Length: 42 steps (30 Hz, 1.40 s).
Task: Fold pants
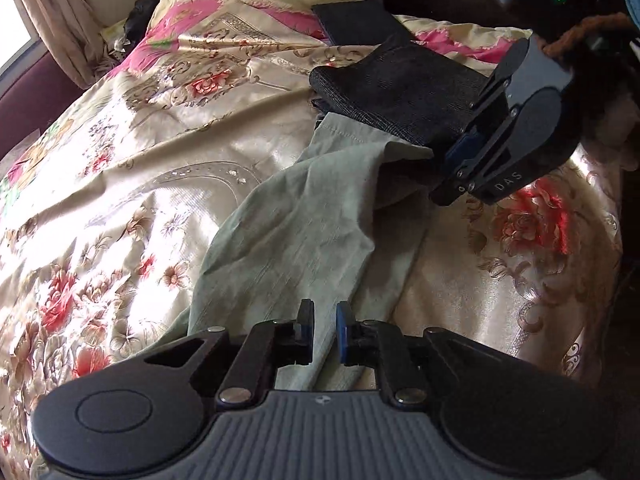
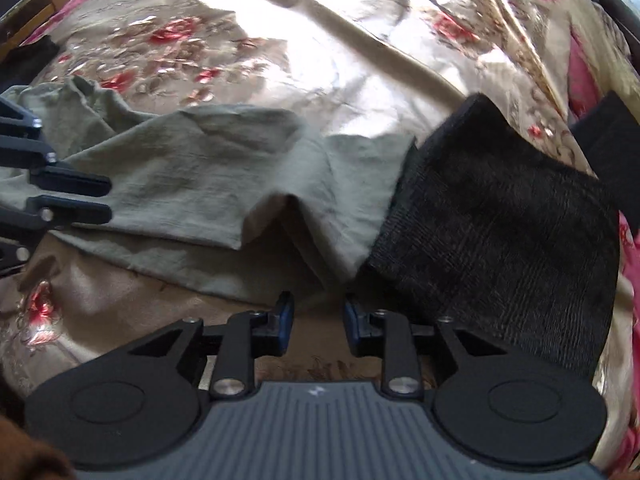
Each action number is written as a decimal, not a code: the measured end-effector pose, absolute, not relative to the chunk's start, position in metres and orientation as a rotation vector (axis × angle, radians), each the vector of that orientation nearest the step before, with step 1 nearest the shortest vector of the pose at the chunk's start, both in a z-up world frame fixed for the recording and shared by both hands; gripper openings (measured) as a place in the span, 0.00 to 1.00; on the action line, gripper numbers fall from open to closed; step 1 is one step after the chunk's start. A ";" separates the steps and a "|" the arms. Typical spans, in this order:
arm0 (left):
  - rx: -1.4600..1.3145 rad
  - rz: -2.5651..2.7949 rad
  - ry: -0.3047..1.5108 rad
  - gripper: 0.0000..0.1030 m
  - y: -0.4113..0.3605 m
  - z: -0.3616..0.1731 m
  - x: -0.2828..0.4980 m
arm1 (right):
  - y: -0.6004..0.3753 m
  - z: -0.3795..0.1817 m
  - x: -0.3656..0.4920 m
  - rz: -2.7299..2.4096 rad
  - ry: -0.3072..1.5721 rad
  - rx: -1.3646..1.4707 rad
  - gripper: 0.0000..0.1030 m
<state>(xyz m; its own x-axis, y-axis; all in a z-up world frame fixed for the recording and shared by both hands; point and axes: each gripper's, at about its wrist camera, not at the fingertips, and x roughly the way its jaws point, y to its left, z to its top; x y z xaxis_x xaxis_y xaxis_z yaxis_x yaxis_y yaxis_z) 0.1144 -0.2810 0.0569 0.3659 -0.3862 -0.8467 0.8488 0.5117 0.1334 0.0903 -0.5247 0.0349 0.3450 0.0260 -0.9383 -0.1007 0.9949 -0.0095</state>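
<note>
Grey-green pants [image 1: 304, 220] [image 2: 192, 168] lie crumpled across a floral bedspread [image 1: 140, 160] [image 2: 320, 60], partly doubled over themselves. My left gripper [image 1: 325, 320] [image 2: 108, 196] hovers over one end of them. Its jaws stand a narrow gap apart, cloth shows through the gap, and the pads do not press on it. My right gripper [image 2: 316, 320] [image 1: 464, 196] stands open at the pants' other end, just off their near edge, with bare bedspread between its fingers. One end of the pants runs under a folded black garment [image 1: 400, 96] [image 2: 500, 220].
A second dark folded garment [image 1: 352, 20] [image 2: 612, 152] lies beyond the black one. Curtains [image 1: 60, 20] hang at the far left by a window. A brown knitted sleeve [image 1: 592, 28] shows behind the right gripper. Dark furniture borders the bed at the right.
</note>
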 end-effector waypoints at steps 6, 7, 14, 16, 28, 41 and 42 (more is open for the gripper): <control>0.697 -0.881 0.893 0.28 -0.288 0.043 0.114 | -0.589 0.010 0.109 -0.130 1.217 0.145 0.00; 0.693 -0.883 0.893 0.28 -0.290 0.043 0.114 | -0.598 0.010 0.110 -0.131 1.210 0.182 0.00; 0.650 -0.906 0.842 0.28 -0.321 0.042 0.124 | -0.644 0.024 0.127 -0.286 1.131 0.192 0.00; 0.642 -0.914 0.821 0.28 -0.332 0.042 0.126 | -0.644 0.023 0.130 -0.337 1.142 0.133 0.00; 0.733 -0.989 0.659 0.35 -0.390 0.030 0.130 | -0.558 0.046 0.064 -0.135 1.105 0.135 0.10; 0.793 -0.825 0.737 0.20 -0.402 0.007 0.156 | -0.545 0.048 0.072 -0.014 1.089 0.029 0.14; 0.702 -0.814 0.785 0.20 -0.394 0.014 0.168 | -0.540 0.048 0.075 0.012 1.080 0.004 0.17</control>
